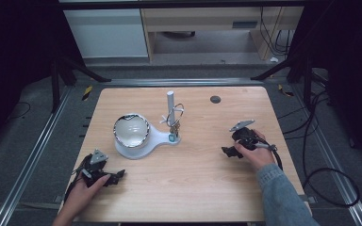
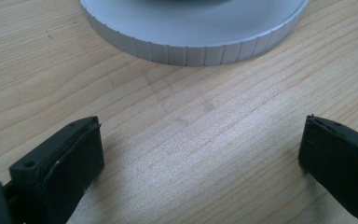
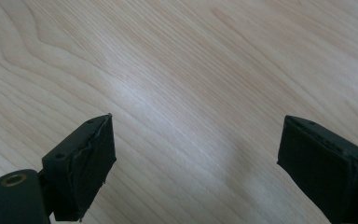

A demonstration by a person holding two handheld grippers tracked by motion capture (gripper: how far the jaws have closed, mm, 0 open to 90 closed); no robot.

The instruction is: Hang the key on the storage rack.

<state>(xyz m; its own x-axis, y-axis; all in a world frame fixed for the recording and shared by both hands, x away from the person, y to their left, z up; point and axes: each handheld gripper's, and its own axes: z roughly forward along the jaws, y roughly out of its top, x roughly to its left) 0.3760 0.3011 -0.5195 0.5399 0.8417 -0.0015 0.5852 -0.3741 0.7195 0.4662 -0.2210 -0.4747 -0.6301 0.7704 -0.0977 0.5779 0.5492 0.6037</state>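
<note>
A white stand [image 1: 158, 138] sits mid-table, with a shiny round bowl [image 1: 131, 130] on its wide end and an upright white post [image 1: 170, 100] on its narrow end. A metal ring with keys [image 1: 175, 118] hangs at the post. My left gripper [image 1: 119, 176] lies low near the front left, held by a hand, its jaws pointing right. In the left gripper view it [image 2: 200, 135] is open over bare wood, with the stand's ribbed white rim [image 2: 191, 49] just ahead. My right gripper [image 1: 227, 151] rests at the right, jaws pointing left. In the right gripper view it [image 3: 196, 133] is open and holds nothing.
The wooden table [image 1: 193, 188] has a small dark round hole [image 1: 215, 99] near its far edge. Dark floor, metal rails and cables surround the table. A cable loop [image 1: 332, 188] lies on the floor at the right.
</note>
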